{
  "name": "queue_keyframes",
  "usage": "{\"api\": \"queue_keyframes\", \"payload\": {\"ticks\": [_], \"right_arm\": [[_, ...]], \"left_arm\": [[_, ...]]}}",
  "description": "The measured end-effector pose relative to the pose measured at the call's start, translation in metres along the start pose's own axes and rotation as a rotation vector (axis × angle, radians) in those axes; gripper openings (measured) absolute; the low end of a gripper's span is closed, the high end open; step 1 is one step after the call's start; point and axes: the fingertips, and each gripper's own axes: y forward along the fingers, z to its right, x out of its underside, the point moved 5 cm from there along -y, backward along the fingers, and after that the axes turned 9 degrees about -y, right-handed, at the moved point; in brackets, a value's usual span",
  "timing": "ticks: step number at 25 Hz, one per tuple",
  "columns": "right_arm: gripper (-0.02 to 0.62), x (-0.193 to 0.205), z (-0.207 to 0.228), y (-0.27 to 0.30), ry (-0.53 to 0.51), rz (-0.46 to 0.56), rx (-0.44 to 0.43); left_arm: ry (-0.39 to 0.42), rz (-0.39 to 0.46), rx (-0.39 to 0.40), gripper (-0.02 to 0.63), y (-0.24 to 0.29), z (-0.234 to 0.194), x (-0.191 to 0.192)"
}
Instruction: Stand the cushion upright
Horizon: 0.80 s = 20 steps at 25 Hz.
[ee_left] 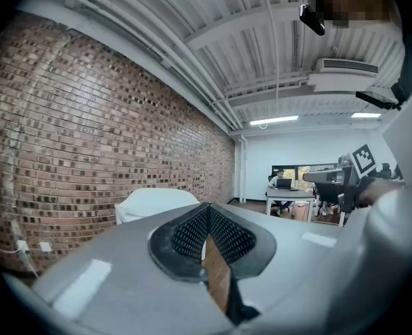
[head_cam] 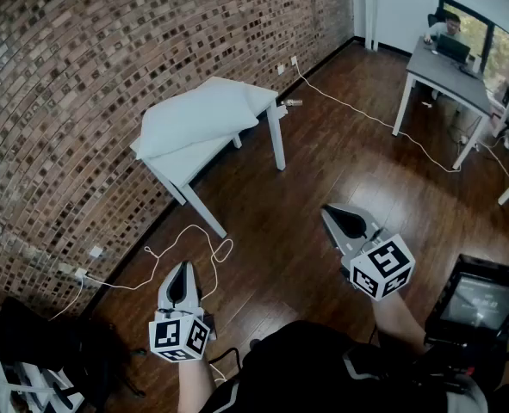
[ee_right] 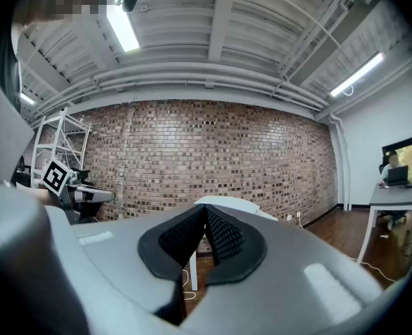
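Nothing is done yet, I judge: the cushion (head_cam: 204,114) lies flat on the small white table (head_cam: 194,157) by the brick wall, far and to the left. My left gripper (head_cam: 183,274) and right gripper (head_cam: 336,216) are both closed tight and empty, well apart from it. The approach, the grip and the tipping upright are all left.

A plump white fabric cushion (head_cam: 204,114) lies flat on a small white table (head_cam: 189,163), covering most of the top. One corner overhangs the table's far end. It sits close beside the brick wall (head_cam: 82,76).
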Motion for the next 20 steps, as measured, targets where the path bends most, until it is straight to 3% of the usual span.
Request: {"api": "queue_keyframes", "payload": {"ticks": [10,20], "right_arm": [[0.006,0.022,0.044,-0.021,0.038,-0.018,-0.037],[0.006,0.052,0.075,0.029,0.096,-0.059,-0.01]], "left_arm": [[0.011,-0.039,-0.039,0.0,0.018,0.04,0.009],[-0.008,-0.078,-0.06,0.0,0.077,-0.003,0.021]]}}
